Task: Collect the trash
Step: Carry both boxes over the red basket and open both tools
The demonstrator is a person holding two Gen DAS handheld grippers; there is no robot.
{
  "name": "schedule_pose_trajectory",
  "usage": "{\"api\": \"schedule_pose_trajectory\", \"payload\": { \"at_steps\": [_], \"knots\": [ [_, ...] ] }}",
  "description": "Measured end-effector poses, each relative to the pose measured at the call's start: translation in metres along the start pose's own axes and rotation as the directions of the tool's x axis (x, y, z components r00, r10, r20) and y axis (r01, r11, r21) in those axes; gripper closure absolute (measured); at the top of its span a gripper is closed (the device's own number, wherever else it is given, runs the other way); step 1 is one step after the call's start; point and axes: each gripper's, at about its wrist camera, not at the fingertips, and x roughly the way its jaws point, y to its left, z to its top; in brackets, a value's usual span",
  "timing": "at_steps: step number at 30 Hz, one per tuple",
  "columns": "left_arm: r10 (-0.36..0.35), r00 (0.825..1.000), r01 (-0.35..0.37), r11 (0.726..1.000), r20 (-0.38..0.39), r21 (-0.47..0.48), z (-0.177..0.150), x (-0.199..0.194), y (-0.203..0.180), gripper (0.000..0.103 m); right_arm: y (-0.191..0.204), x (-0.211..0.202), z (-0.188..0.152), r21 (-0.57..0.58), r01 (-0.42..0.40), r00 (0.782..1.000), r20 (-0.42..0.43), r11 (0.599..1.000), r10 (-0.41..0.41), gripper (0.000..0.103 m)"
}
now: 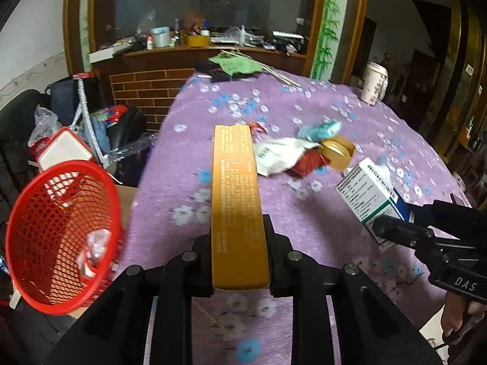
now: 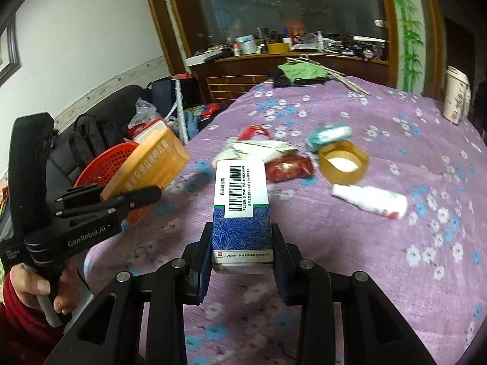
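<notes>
both tongs loaded, basket waits at the left

left tongs [image 1: 240,258] are pressed on a long orange box [image 1: 236,200], and this box is lifted off the purple cloth [image 1: 319,237]. right tongs [image 2: 242,243] pinch a white and blue box [image 2: 242,203] with a barcode, also held above the cloth.

the step in hand looks like carrying: two pieces of trash are gripped and must go to the red basket [image 1: 57,237], which stands beside the table edge at the left, tilted toward the left camera, with a little rubbish already inside.

more trash lies on the cloth near the middle: a white wrapper [image 2: 258,149], a red packet [image 2: 289,168], a tape ring [image 2: 342,159], a teal packet [image 2: 330,133] and a small white bottle [image 2: 369,202].

next move, i judge, needs the left tongs to swing over the basket mouth before the jaws part, because the long box could catch the rim and fall outside
</notes>
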Motion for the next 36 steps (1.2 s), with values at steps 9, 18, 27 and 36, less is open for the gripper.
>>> {"api": "schedule_pose_trajectory", "payload": {
  "at_steps": [9,18,27,36],
  "knots": [
    [0.08,0.997,-0.079,0.995,0.023,-0.067,0.0,-0.019,0.054,0.081,0.042,0.025,0.028,-0.078,-0.09,0.996,-0.029,0.993,0.088,0.066],
    [0.172,0.985,-0.166,0.969,0.017,-0.183,-0.011,-0.033,0.129,0.081,0.098,0.067,0.056,-0.131,-0.231,0.971,-0.092,0.964,0.221,0.066],
    [0.236,0.972,-0.231,0.933,-0.015,-0.277,-0.021,-0.034,0.187,0.081,0.162,0.114,0.082,-0.176,-0.319,0.944,-0.151,0.931,0.294,0.066],
    [0.285,0.958,-0.265,0.914,0.021,-0.306,-0.019,-0.048,0.197,0.044,0.183,0.134,0.093,-0.172,-0.339,0.938,-0.139,0.925,0.318,0.056]
  ]
}}
